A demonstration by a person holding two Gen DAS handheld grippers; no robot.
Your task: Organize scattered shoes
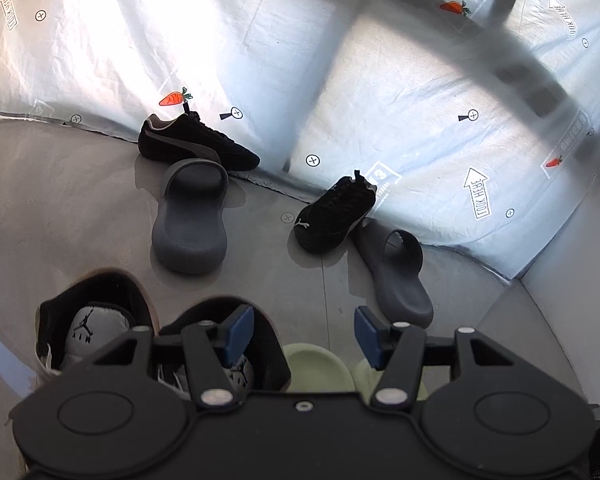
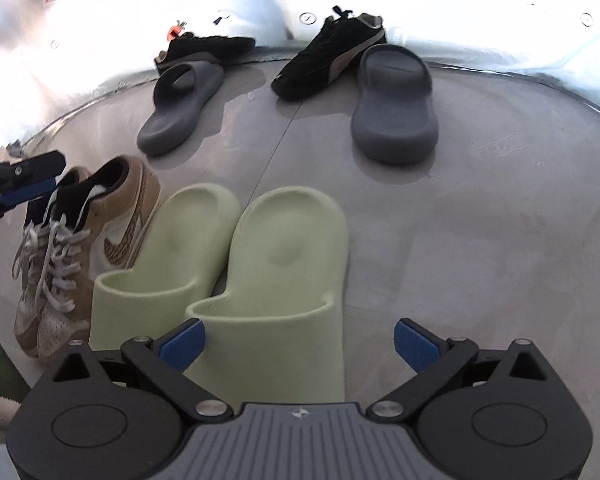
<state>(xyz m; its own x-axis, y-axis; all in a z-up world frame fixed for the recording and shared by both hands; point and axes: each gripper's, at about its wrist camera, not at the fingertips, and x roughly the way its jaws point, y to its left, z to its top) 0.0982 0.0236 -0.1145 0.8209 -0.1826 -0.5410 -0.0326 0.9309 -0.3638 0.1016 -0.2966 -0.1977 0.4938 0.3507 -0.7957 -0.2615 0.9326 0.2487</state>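
Right wrist view shows both tongs released and empty, right gripper (image 2: 298, 342) over the paired green slides (image 2: 260, 264), so next reach beyond them for the grey slide (image 2: 394, 108) and grip its strap squarely.

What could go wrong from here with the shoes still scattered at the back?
1. Each black sneaker lies against a grey slide; grabbing one could drag the other.
2. The far black sneaker lies at the foil backdrop's edge; a reach may snag the sheet.
3. Both grippers, left and right, are open over the paired green slides; a dip could knock them apart.
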